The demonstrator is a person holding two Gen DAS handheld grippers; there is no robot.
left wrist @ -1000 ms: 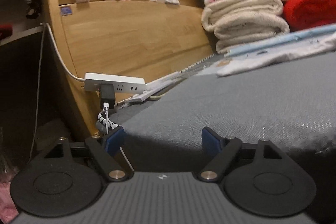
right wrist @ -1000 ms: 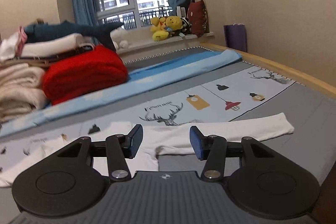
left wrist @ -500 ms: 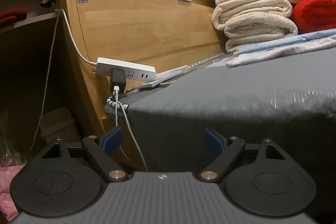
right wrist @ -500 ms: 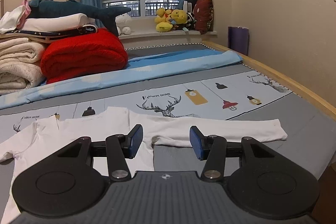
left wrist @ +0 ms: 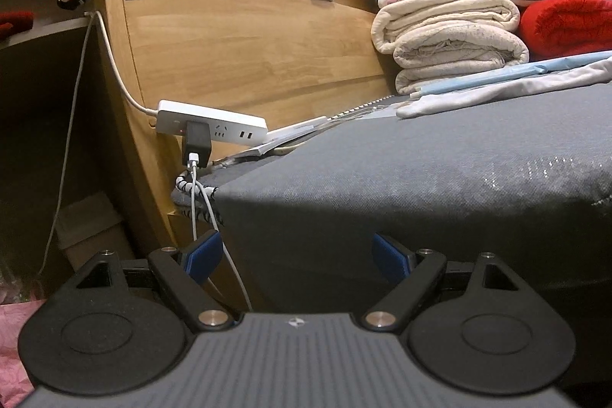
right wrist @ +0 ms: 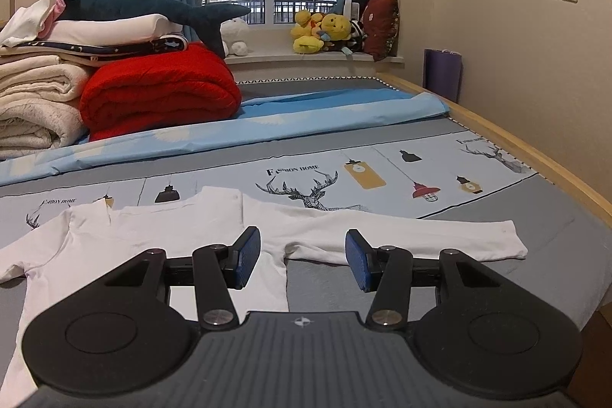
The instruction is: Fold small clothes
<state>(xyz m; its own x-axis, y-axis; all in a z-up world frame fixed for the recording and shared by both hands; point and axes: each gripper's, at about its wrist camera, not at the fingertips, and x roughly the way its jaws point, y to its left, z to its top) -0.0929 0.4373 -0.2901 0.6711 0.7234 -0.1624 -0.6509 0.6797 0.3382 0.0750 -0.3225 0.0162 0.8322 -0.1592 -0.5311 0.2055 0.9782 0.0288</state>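
Note:
A small white long-sleeved shirt (right wrist: 160, 228) lies flat on the bed, neck away from me, its right sleeve (right wrist: 420, 236) stretched out to the right. My right gripper (right wrist: 302, 255) is open and empty, just above the shirt near the right armpit. My left gripper (left wrist: 296, 255) is open and empty, low beside the grey mattress edge (left wrist: 382, 186), below the bed top. In the left wrist view only a white sleeve end (left wrist: 459, 98) shows at the far right.
A stack of folded blankets (right wrist: 38, 94) and a red blanket (right wrist: 160, 90) sit at the bed's head, with a blue sheet (right wrist: 267, 125). A wooden headboard (left wrist: 244, 48), a power strip (left wrist: 210, 121) and hanging cables (left wrist: 199, 201) are beside the left gripper. A wooden bed rail (right wrist: 535, 155) runs on the right.
The left gripper has dropped lower beside the mattress and turned slightly. The right gripper has risen and pulled back, so more of the shirt shows. Both stay open.

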